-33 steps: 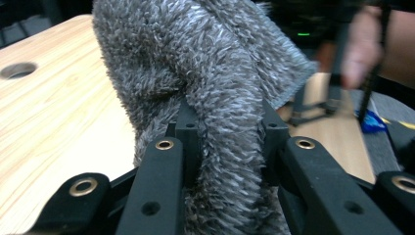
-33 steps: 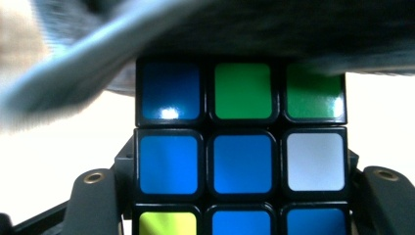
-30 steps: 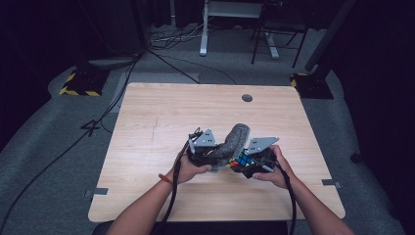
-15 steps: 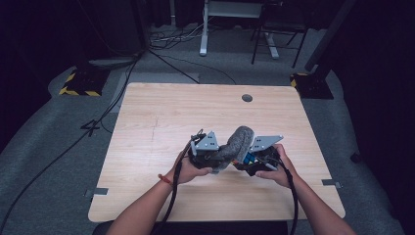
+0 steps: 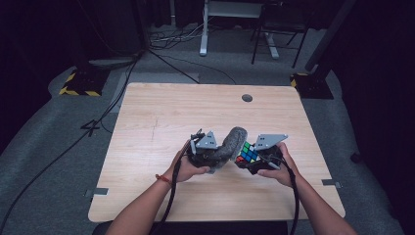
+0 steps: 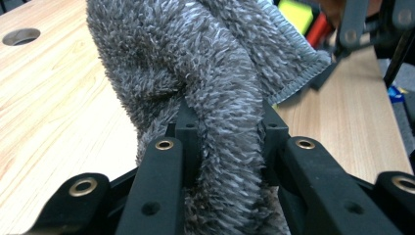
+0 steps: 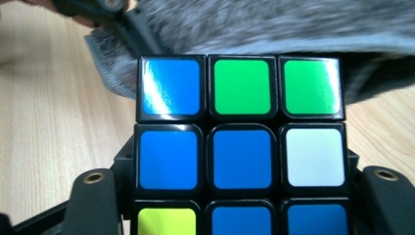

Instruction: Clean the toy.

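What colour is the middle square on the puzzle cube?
Blue, on the multicoloured square puzzle cube, clearest in the right gripper view.

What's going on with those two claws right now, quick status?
Left claw shut on grey cloth. Right claw shut on puzzle cube. Cloth against cube's far edge, above wooden table. Nothing in the way.

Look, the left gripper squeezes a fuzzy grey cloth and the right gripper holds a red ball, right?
Not a red ball: the right gripper holds a colourful puzzle cube, as the right gripper view shows. The left gripper does squeeze the fuzzy grey cloth.
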Available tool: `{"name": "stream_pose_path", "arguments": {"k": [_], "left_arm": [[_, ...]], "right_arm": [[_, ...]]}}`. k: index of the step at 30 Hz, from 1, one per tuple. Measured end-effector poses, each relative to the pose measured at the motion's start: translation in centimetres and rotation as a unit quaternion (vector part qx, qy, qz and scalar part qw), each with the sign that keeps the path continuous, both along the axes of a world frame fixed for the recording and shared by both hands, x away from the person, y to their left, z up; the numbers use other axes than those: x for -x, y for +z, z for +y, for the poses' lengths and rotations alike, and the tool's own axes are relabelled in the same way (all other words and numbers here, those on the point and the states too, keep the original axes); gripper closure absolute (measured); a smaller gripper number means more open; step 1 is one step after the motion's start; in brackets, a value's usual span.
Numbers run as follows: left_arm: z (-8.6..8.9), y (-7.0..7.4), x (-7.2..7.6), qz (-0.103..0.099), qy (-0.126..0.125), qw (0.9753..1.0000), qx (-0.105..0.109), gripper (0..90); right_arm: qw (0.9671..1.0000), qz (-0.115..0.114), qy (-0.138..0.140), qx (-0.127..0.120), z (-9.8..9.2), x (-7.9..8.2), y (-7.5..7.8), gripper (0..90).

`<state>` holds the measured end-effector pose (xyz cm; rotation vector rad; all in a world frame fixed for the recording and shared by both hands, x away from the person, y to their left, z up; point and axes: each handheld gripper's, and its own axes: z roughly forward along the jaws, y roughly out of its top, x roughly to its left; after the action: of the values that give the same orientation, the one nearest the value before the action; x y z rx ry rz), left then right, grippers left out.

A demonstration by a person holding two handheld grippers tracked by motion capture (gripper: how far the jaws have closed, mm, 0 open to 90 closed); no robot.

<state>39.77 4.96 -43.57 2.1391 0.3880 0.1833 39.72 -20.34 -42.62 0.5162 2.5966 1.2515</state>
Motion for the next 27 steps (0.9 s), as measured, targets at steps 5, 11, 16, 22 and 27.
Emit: {"name": "stream_pose_path", "arguments": {"k": [5,11,16,22,27], "left_arm": [[-0.3,-0.7,-0.2,0.007,-0.001,0.9995,-0.029,70.9],[-0.9,-1.1,0.1,0.004,-0.011,0.999,-0.043,70.9],[-1.3,-2.0,-0.2,0.008,-0.01,0.9979,-0.064,70.5],[-0.5,-3.0,-1.6,0.032,0.026,0.9965,-0.072,66.6],[0.0,-3.4,-1.9,0.022,0.052,0.9942,-0.092,62.4]], "right_arm": [[0.9999,-0.004,-0.007,-0.015,-0.5,0.0,0.5,33.6],[0.9996,-0.006,-0.008,-0.026,-0.6,0.0,0.7,33.7],[0.9997,-0.006,-0.006,-0.025,-0.5,0.0,0.6,33.7],[0.9998,0.0,-0.007,-0.019,-0.6,-0.2,0.2,33.7],[0.9999,0.003,-0.009,-0.013,-0.7,-0.4,-0.1,33.7]]}}
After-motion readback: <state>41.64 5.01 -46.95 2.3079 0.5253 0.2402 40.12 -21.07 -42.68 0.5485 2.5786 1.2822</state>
